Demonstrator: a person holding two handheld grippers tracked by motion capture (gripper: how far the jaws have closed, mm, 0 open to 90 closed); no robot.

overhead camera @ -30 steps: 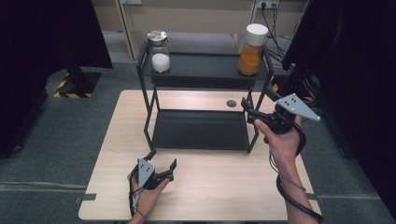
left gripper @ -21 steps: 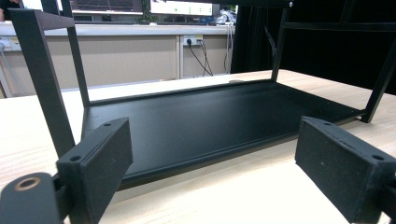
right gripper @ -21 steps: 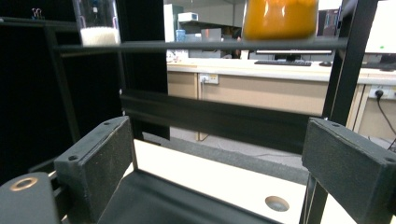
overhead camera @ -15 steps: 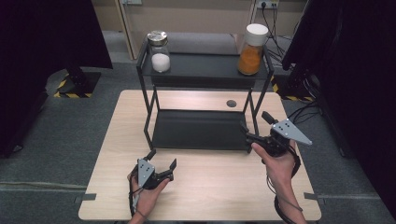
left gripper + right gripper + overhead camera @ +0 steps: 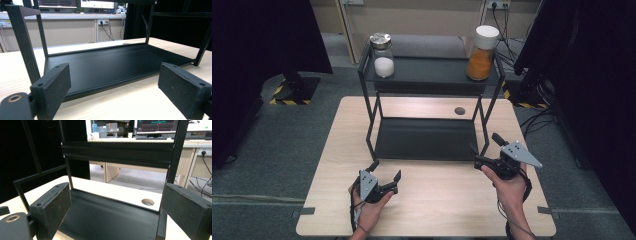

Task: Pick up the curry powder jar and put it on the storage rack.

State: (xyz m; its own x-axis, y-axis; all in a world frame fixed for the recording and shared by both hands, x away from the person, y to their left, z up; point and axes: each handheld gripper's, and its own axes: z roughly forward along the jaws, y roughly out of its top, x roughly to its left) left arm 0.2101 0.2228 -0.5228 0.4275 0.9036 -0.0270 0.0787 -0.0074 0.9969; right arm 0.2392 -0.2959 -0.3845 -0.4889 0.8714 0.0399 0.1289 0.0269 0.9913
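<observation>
A black two-shelf rack (image 5: 427, 139) stands on the wooden table (image 5: 437, 205). Its top shelf carries a glass jar of white powder (image 5: 383, 56) at the left and a white-lidded jar of orange contents (image 5: 481, 54) at the right. The lower shelf (image 5: 112, 62) is bare. My left gripper (image 5: 386, 170) rests open near the table's front, facing that shelf from just before its front edge. Beside the rack's front right leg, my right gripper (image 5: 486, 149) is held open with nothing between its pads. In the right gripper view that leg (image 5: 162, 222) stands close before the right pad.
A round cable hole (image 5: 459, 110) sits in the table behind the rack, also seen as the hole (image 5: 147, 201) past the lower shelf. Dark curtains flank the table, and cables lie on the floor at the right. Bare tabletop stretches between the two hands.
My right hand has come down and toward the table's front, from beside the rack's upper right post to low beside its front right leg. The left hand has stayed put.
</observation>
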